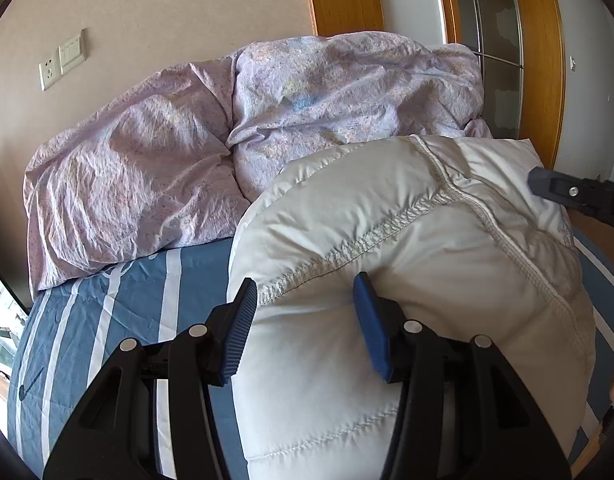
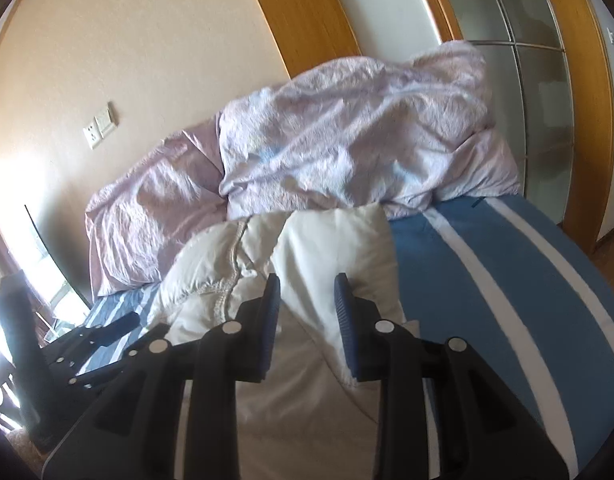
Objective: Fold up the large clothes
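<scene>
One white padded garment (image 1: 407,240) lies bunched on the blue striped bedsheet (image 1: 107,320); in the left wrist view its long axis runs from 6 o'clock up toward 1 o'clock, stitched seams crossing it. The left gripper (image 1: 307,296) has its jaws apart astride the fabric, not pinching. The right gripper (image 2: 307,300) hovers over the garment's 12 o'clock corner, jaws parted, gripping nothing. One lilac duvet (image 1: 267,112) is heaped at 11 o'clock.
</scene>
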Demonstrator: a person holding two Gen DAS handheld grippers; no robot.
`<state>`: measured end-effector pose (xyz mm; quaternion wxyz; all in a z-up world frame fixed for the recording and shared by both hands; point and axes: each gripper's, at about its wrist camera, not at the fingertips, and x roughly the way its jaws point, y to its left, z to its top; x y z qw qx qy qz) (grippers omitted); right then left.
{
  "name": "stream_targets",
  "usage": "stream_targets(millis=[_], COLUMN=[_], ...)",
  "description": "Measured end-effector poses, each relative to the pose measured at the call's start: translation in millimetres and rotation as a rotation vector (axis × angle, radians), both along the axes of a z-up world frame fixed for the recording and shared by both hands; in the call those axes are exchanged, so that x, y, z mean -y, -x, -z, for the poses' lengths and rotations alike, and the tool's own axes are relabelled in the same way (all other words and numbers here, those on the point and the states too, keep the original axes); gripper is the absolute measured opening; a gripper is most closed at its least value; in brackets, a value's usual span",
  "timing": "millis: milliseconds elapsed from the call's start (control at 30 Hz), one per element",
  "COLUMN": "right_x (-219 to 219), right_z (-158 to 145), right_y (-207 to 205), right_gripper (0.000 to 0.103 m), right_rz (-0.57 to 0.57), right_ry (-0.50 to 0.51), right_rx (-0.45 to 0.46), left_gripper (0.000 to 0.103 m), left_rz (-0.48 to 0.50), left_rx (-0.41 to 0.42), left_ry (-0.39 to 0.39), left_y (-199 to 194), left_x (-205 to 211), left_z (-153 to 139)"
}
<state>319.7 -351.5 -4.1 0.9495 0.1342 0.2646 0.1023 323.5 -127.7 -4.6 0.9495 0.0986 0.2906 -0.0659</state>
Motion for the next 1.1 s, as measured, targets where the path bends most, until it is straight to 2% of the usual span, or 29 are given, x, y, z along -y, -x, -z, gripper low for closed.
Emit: stream_targets(millis=[567,1100], right_x=[-10.9,-14.4], right_z=[62.4,89.4], right_y=[-36.4,-46.9], right_gripper=[0.030,0.030], right_rz=[0.026,0.020], right_ry=[0.061,0.057], right_rx=[-0.130,-0.158], left_gripper=[0.052,0.052], left_rz=[-0.016,-0.055], left_rx=[-0.026,-0.009], left_ry=[0.051,0.051], left_y=[-11.7,-16.8], left_x=[0.5,5.7], left_z=[8.6,24.7])
